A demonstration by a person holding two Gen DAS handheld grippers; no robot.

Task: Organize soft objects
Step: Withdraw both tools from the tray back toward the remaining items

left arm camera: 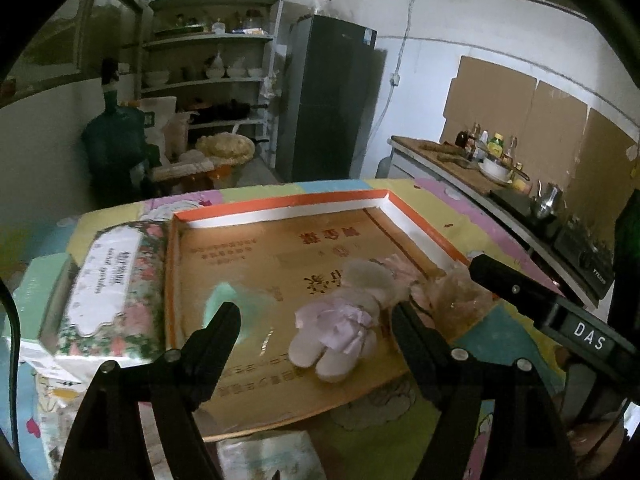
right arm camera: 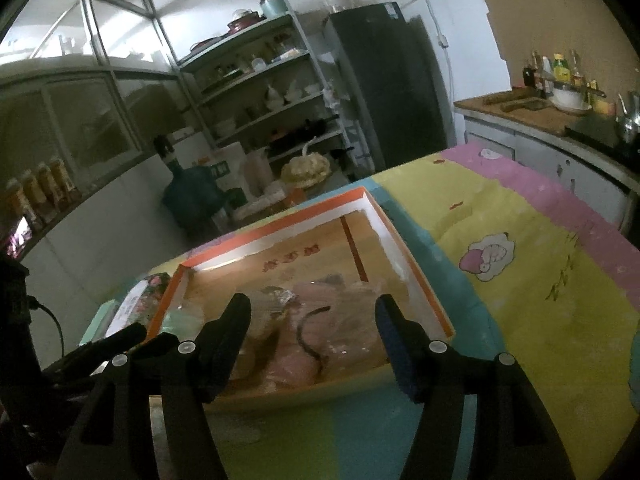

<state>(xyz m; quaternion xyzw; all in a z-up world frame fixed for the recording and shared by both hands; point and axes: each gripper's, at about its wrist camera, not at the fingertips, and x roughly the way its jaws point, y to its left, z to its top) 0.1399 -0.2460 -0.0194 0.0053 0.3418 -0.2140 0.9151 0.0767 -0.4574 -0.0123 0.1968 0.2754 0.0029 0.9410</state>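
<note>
Grippers, left [left arm camera: 314, 326] and right [right arm camera: 314, 318], angled downward over the tray [left arm camera: 280, 204], fingers spread, empty.

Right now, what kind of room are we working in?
Most likely a home kitchen: a dark fridge stands beside open shelves of bowls and pots, and a counter along the wall carries sauce bottles and a kettle.

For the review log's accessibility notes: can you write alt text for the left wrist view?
The open left gripper hangs over a shallow orange-rimmed box lid where a pale pink plush toy lies untouched. A floral tissue pack sits left of the lid on a pastel cloth; kitchen shelves and a dark fridge stand behind.
</note>
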